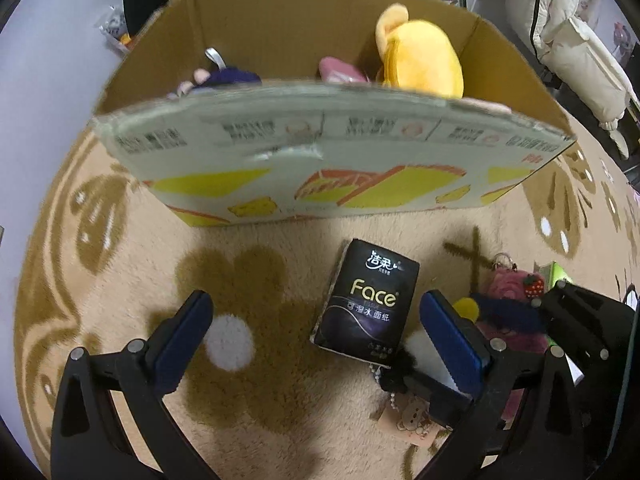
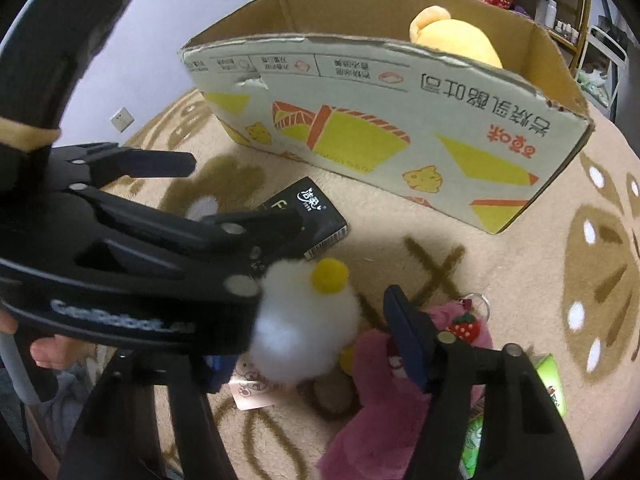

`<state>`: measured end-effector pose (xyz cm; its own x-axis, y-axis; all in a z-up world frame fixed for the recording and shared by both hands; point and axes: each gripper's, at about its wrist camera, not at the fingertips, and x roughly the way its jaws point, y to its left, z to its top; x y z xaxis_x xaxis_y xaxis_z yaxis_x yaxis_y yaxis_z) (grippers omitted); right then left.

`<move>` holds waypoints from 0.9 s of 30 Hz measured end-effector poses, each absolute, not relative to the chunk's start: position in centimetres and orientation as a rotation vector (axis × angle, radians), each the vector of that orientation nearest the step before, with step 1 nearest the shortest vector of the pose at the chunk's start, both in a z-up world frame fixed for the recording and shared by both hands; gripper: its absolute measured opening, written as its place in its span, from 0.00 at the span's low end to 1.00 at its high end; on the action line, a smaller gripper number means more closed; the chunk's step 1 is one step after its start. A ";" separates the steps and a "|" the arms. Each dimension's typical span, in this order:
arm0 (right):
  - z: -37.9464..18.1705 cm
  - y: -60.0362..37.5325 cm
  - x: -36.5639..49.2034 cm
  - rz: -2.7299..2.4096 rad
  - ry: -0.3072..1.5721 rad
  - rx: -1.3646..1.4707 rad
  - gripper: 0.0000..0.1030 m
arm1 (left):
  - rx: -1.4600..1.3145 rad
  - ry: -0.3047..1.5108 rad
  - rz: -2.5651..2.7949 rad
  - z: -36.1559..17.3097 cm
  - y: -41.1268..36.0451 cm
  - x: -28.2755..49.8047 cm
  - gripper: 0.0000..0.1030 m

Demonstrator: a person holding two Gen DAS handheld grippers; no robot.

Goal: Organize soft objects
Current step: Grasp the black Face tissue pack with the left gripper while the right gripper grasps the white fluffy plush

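Observation:
A black tissue pack lies on the rug in front of a cardboard box. My left gripper is open and empty, its jaws either side of the pack's near end, just above the rug. In the right wrist view the pack lies partly under the left gripper. My right gripper is open around a white fluffy toy with a yellow pompom; its left finger is hidden behind the left gripper. A pink plush with a strawberry lies under the right finger.
The box holds a yellow plush, a pink item and a dark blue item. Green packs lie at the right. A tag with a bead chain lies on the flower-patterned rug.

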<state>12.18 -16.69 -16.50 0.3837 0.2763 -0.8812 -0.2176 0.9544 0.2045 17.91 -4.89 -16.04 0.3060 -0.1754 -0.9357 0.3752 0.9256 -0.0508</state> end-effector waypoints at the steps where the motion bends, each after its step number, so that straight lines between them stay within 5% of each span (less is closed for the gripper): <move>1: -16.7 -16.8 12.4 0.327 1.146 0.064 0.57 | 0.189 1.213 -0.375 -16.4 -5.0 17.9 0.99; 6: -16.9 -16.1 12.2 0.337 1.146 0.061 0.37 | 0.227 1.234 -0.368 -17.8 -5.9 18.1 0.99; 14: -16.6 -15.8 12.4 0.342 1.140 0.056 0.33 | 0.183 1.270 -0.324 -19.4 -5.6 19.2 0.96; 20: -16.3 -16.0 12.1 0.346 1.140 0.047 0.33 | 0.211 1.232 -0.292 -19.1 -5.2 19.3 0.64; 22: -16.3 -15.9 12.2 0.344 1.138 0.049 0.33 | 0.208 1.223 -0.285 -18.9 -4.9 19.2 0.44; 27: -16.4 -16.2 11.8 0.338 1.137 0.071 0.30 | 0.222 1.217 -0.277 -18.3 -3.9 19.2 0.43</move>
